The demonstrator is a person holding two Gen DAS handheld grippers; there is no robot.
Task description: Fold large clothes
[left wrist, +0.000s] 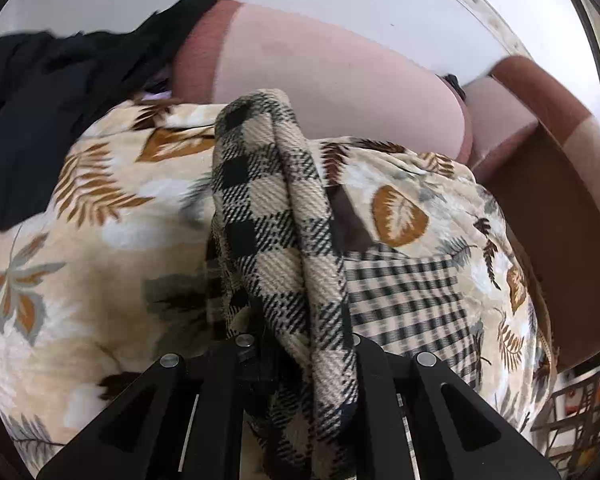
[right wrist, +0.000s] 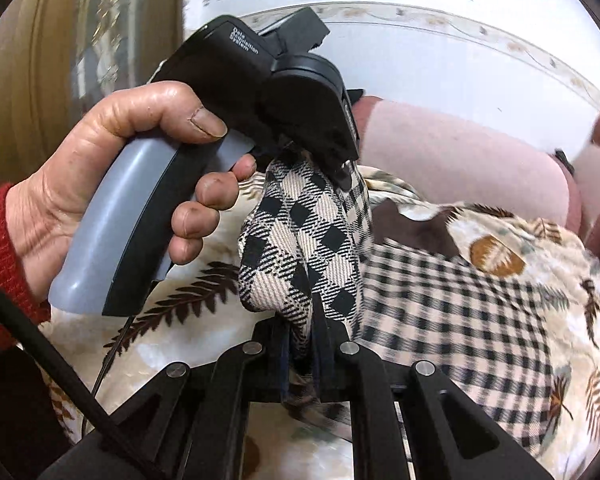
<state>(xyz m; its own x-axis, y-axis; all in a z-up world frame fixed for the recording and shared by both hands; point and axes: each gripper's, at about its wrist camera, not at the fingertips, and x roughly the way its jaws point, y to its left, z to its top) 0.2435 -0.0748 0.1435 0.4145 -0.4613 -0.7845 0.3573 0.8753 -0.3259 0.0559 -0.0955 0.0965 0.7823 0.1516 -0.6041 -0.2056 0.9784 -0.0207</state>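
Observation:
A beige and black checked garment (left wrist: 268, 208) is bunched in a thick fold and lifted above a leaf-patterned blanket (left wrist: 92, 240). My left gripper (left wrist: 300, 344) is shut on this fold. In the right wrist view my right gripper (right wrist: 304, 320) is shut on another bunched part of the checked garment (right wrist: 296, 240). The left gripper (right wrist: 340, 168), held by a hand in a red sleeve, grips the same cloth just above it. The rest of the garment (right wrist: 452, 312) lies spread on the blanket to the right.
A pink and brown sofa back (left wrist: 340, 76) rises behind the blanket. Dark clothes (left wrist: 52, 92) lie piled at the left. A brown sofa arm (left wrist: 548, 168) stands to the right, a white wall (right wrist: 440, 52) behind.

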